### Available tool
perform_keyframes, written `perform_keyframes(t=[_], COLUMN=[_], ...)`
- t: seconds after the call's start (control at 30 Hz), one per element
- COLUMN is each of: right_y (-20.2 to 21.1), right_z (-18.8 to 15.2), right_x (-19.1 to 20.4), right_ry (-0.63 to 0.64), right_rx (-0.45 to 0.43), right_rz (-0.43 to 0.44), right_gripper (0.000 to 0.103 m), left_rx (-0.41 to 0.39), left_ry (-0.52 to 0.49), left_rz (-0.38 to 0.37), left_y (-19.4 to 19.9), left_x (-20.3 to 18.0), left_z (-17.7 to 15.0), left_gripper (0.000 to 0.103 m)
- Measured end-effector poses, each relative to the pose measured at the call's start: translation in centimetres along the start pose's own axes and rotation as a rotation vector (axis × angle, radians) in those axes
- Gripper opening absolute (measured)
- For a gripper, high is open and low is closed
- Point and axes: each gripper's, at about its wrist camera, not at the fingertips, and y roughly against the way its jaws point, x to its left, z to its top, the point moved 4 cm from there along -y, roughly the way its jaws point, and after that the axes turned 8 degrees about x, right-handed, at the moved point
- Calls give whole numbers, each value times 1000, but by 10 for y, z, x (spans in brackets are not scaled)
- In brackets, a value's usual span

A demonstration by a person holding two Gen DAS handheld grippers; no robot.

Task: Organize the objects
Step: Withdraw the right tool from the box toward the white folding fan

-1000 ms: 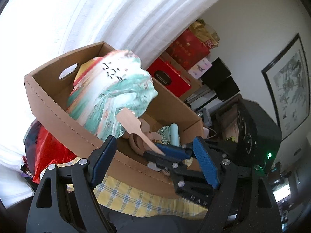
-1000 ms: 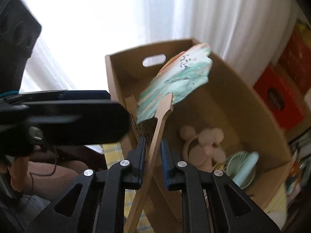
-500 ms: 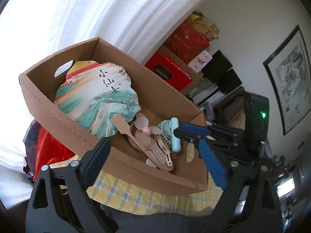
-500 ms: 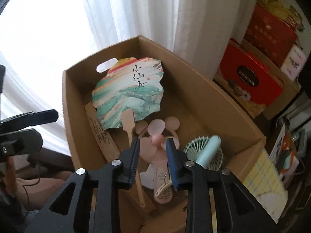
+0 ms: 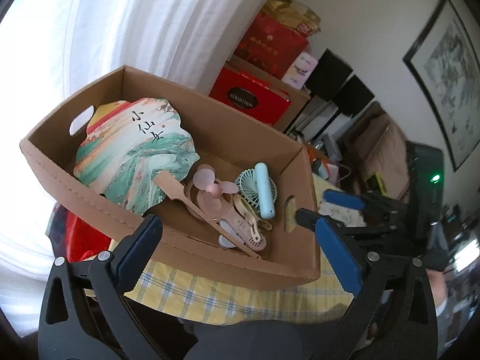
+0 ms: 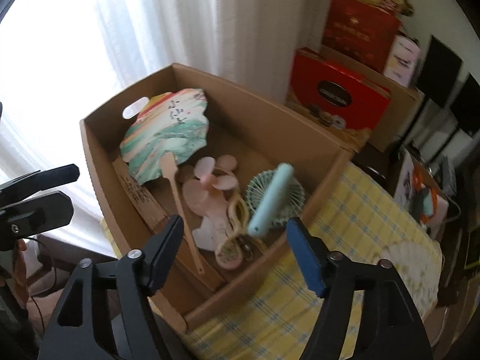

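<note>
The painted fan (image 6: 165, 133) lies in the cardboard box (image 6: 99, 162), its handle pointing toward the right gripper (image 6: 237, 253), the nearer one. Both grippers' fingers are opening and hold nothing; the left gripper (image 5: 240, 246) hovers at the box's near wall.

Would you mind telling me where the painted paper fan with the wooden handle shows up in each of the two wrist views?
Left wrist view: the painted paper fan lies in the left half of the cardboard box, handle pointing lower right.
Right wrist view: the fan sits upper left of centre, in the far end of the box, handle towards the camera.
Shared landmark: the pale blue handheld fan beside the pink one.
</note>
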Motion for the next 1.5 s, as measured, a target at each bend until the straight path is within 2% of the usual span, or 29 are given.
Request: perform_keyframes(t=[0.13,0.47,0.87,1.2,1.5], right_y=[15,51,79,86,91], right_z=[-11,-47,-91,-126,-161], right_x=[-14,-35,-60,-91,-125], right_ry=[-60,-173,-261,-340,-449], right_rx=[-18,-85,-130,-133,-135], right_rz=[-5,-19,-93,-145,-143], right_gripper=[80,83,86,86,86], left_rx=[9,26,60,82,105], left_ry=[-57,-144,-239,-337,-397], left_rz=[58,117,144,145,139], left_y=[-2,-10,-30,-57,-84], left_x=[-12,-41,-80,-122,-154], left_z=[-4,-14,-32,-48,-55], left_gripper=[102,102,102,102,102])
